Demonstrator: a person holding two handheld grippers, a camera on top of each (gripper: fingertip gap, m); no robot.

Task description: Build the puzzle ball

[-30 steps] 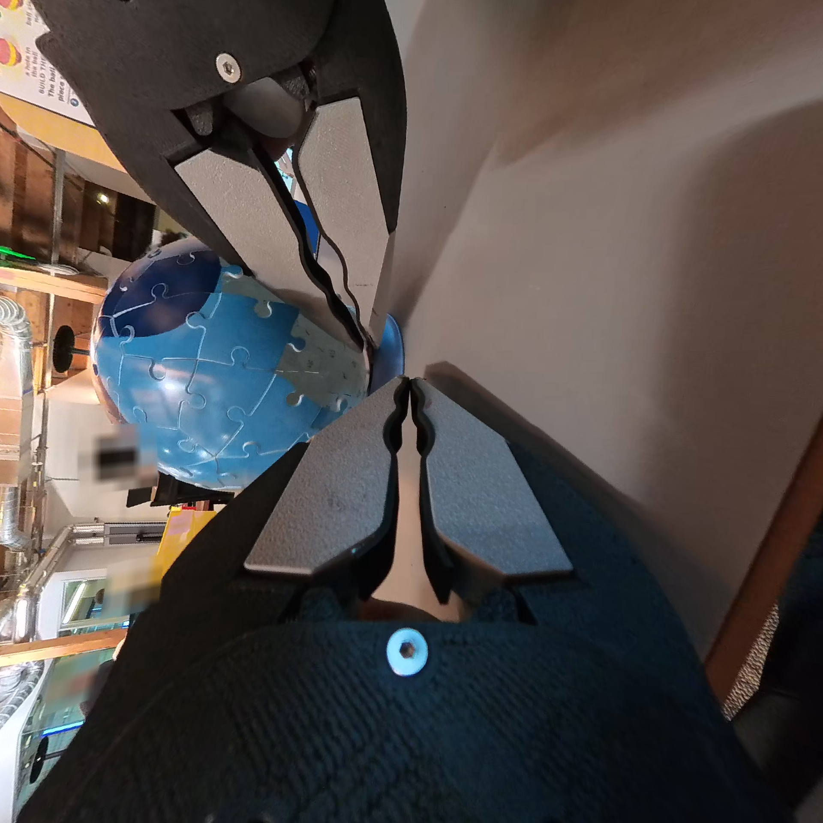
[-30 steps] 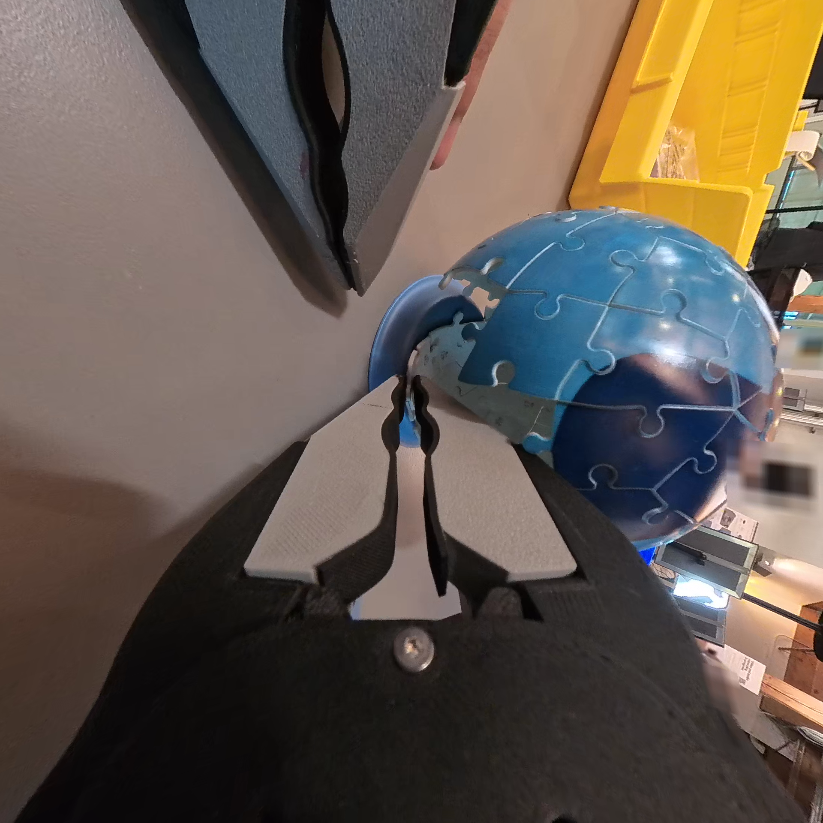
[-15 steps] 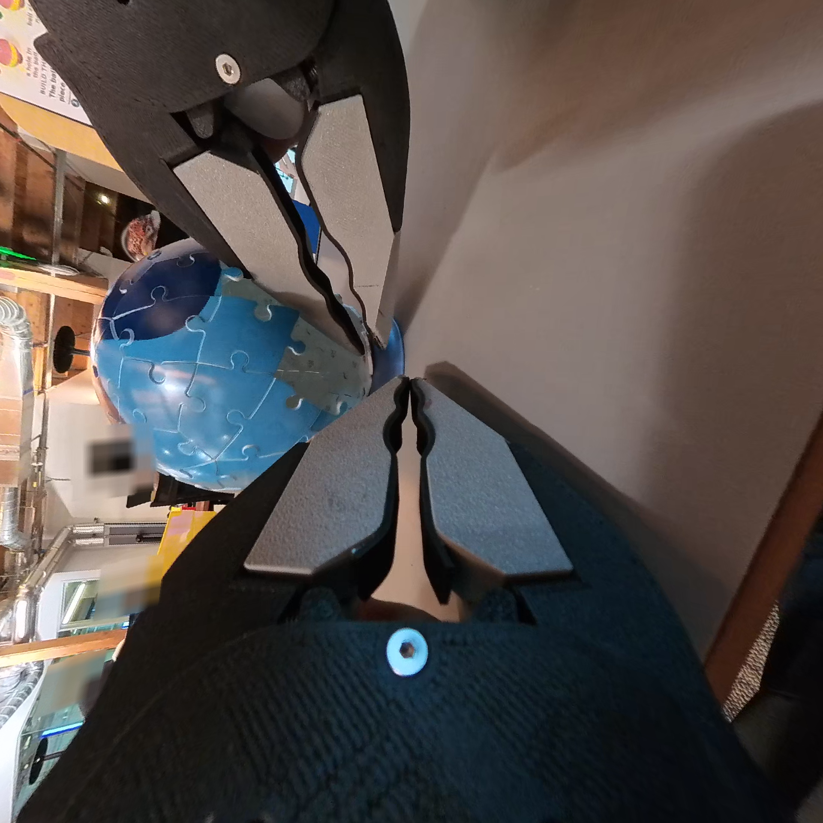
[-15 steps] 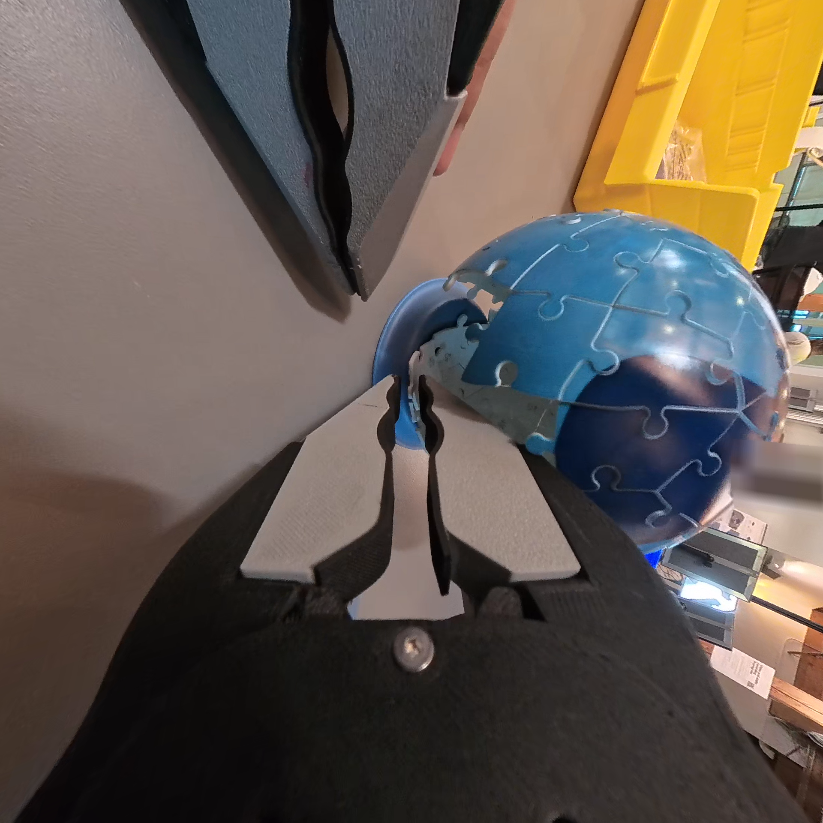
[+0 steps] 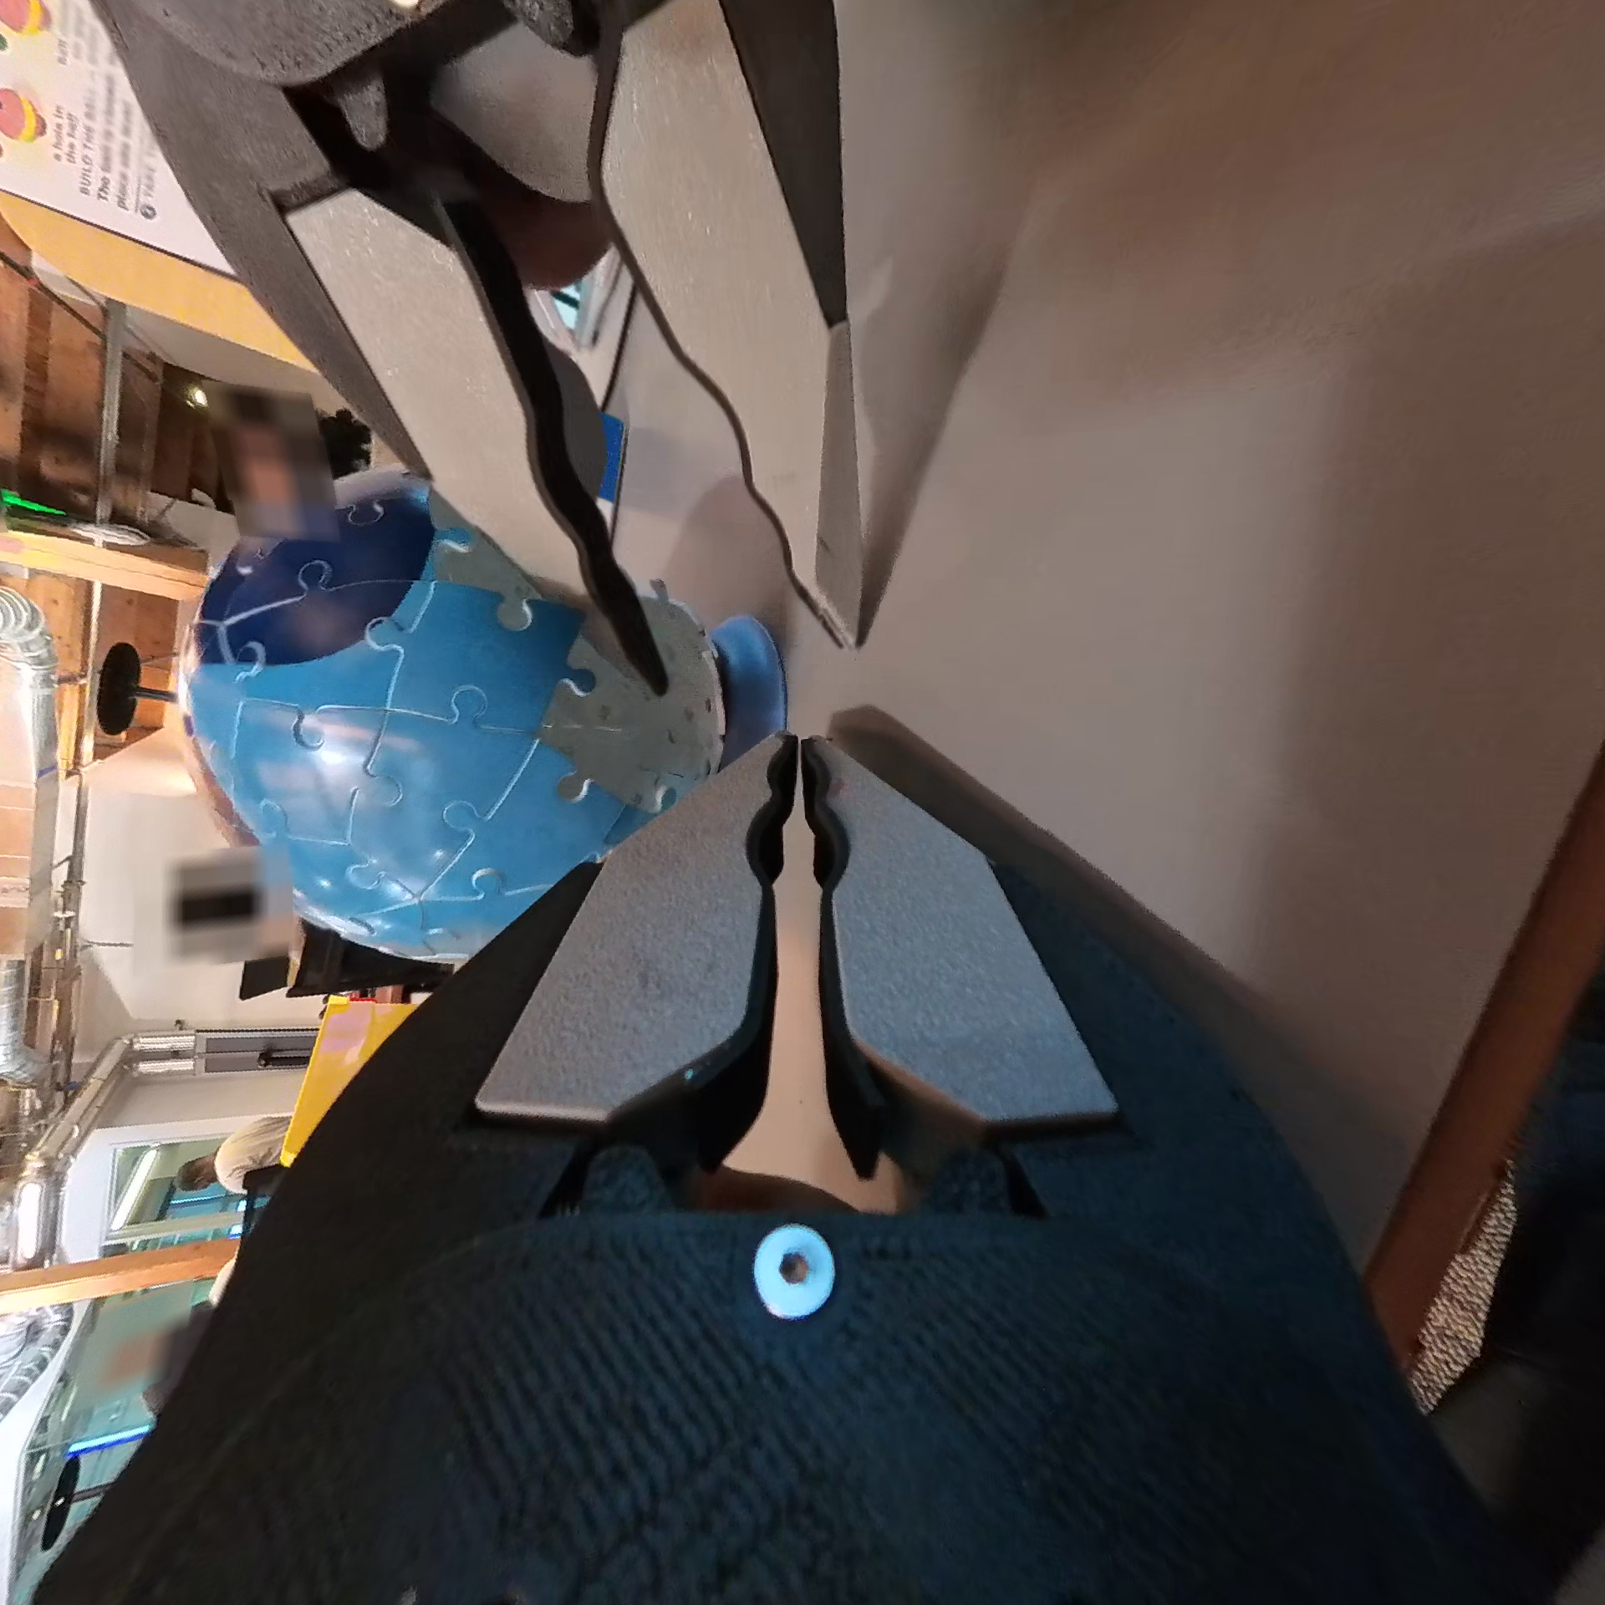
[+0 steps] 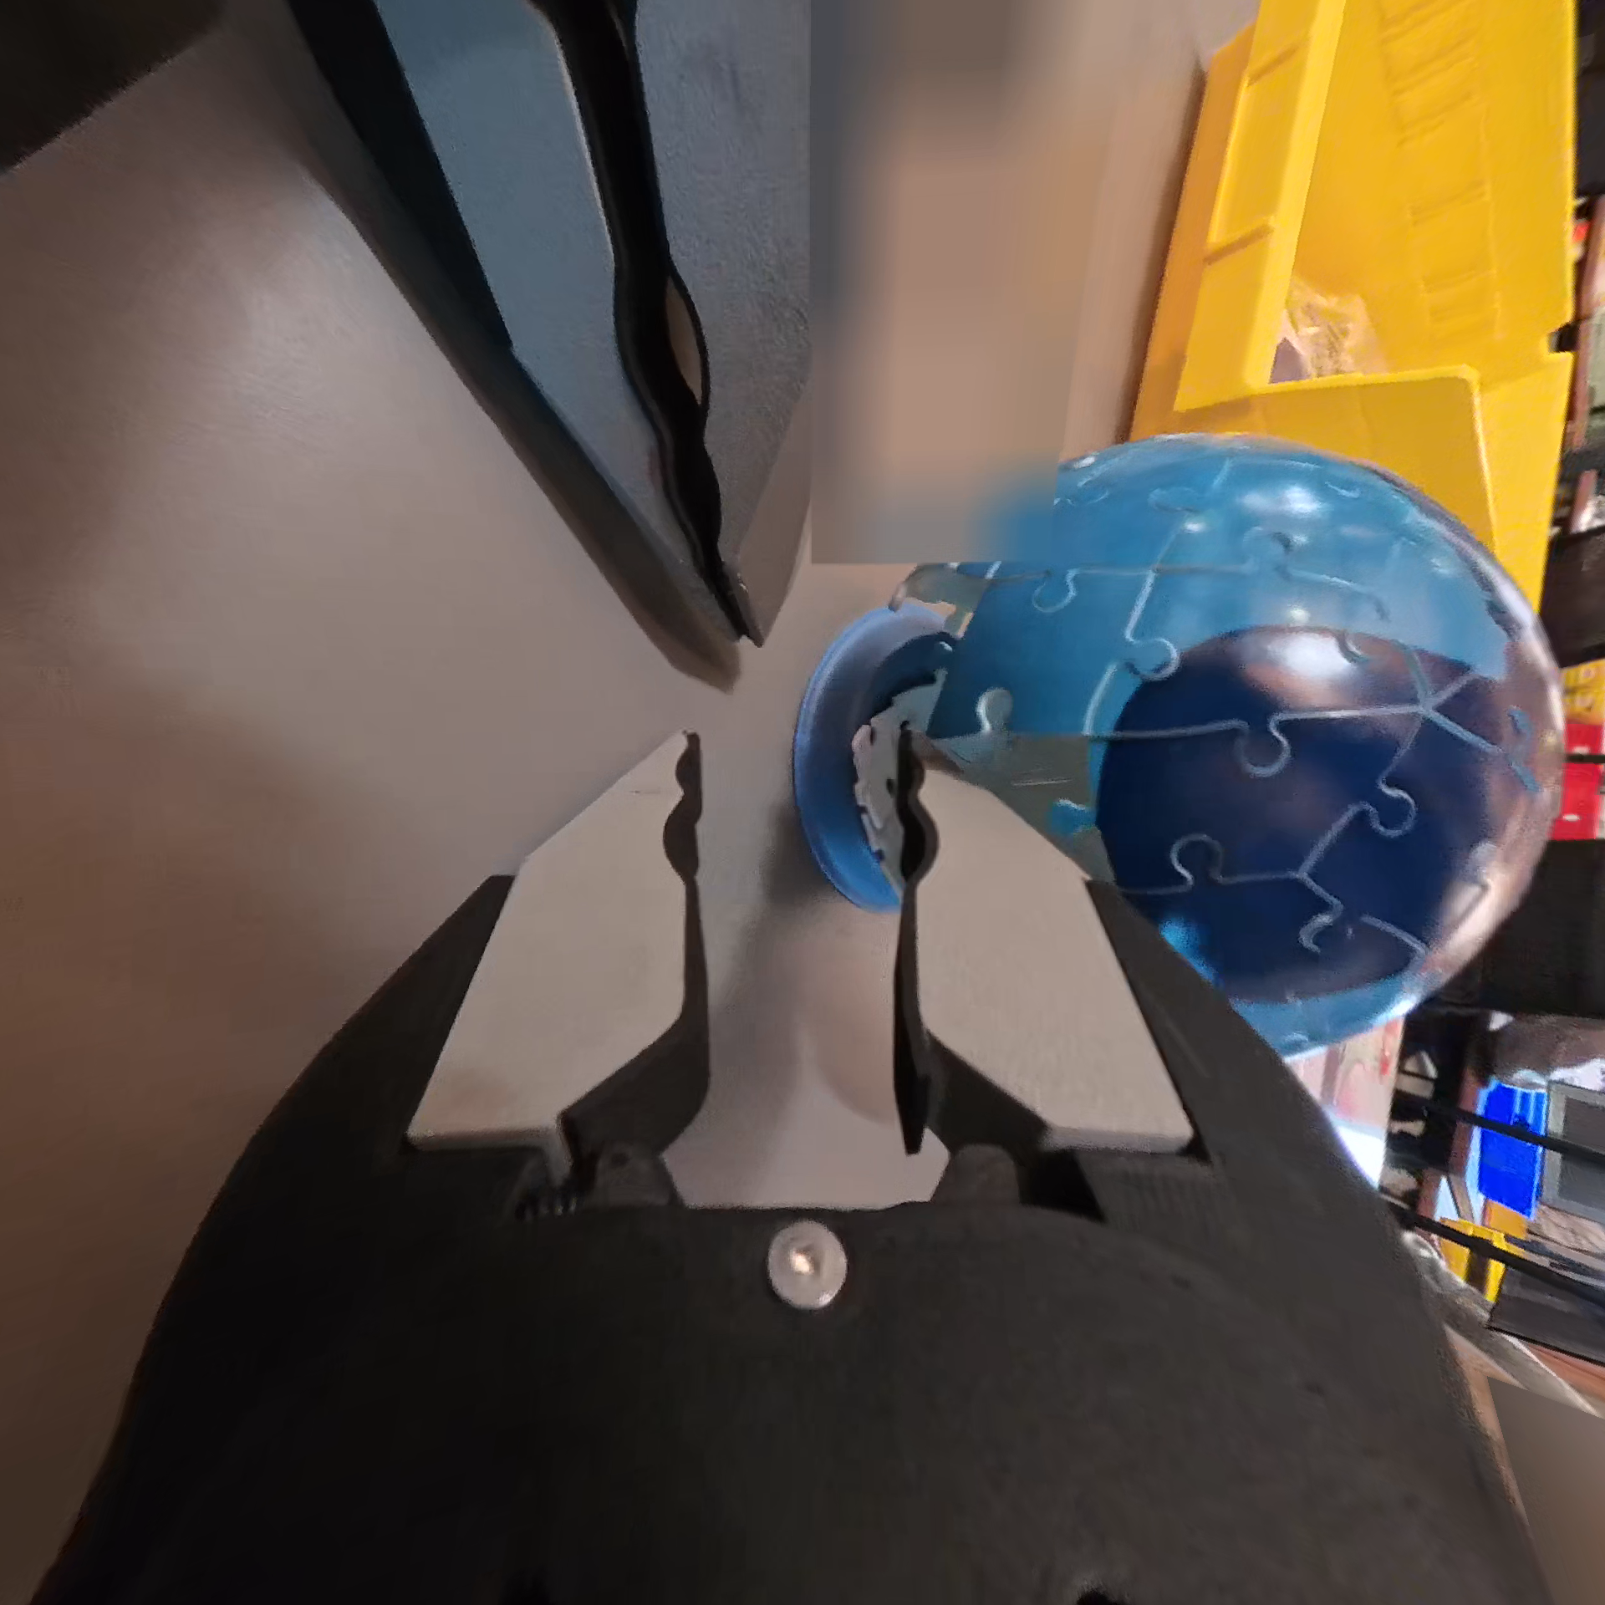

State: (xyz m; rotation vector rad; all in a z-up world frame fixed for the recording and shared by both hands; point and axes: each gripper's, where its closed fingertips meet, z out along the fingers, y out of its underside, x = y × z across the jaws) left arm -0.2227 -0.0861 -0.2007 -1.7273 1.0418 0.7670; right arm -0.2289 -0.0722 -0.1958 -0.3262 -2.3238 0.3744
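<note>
The blue puzzle ball (image 5: 391,738) sits on a blue round stand (image 5: 754,686) on the pale table; grey pieces ring its lower part. It also shows in the right wrist view (image 6: 1259,738) with the stand (image 6: 834,782). My left gripper (image 5: 799,745) is shut with nothing visible between its fingers, its tips on the table just beside the stand. My right gripper (image 6: 799,738) is open; one of its fingertips (image 6: 908,756) touches the grey pieces by the stand. Each gripper also shows in the other's view: the right gripper (image 5: 743,656) and the left gripper (image 6: 743,630).
A yellow bin (image 6: 1346,260) stands behind the ball. The table's brown edge (image 5: 1520,955) runs along the right of the left wrist view. Shelves and a room lie beyond the ball. My left and right fingertips are right by each other.
My right gripper has opened; it was shut at the ball's base by the stand. It has come closer to the left wrist camera. The left gripper stays shut in place.
</note>
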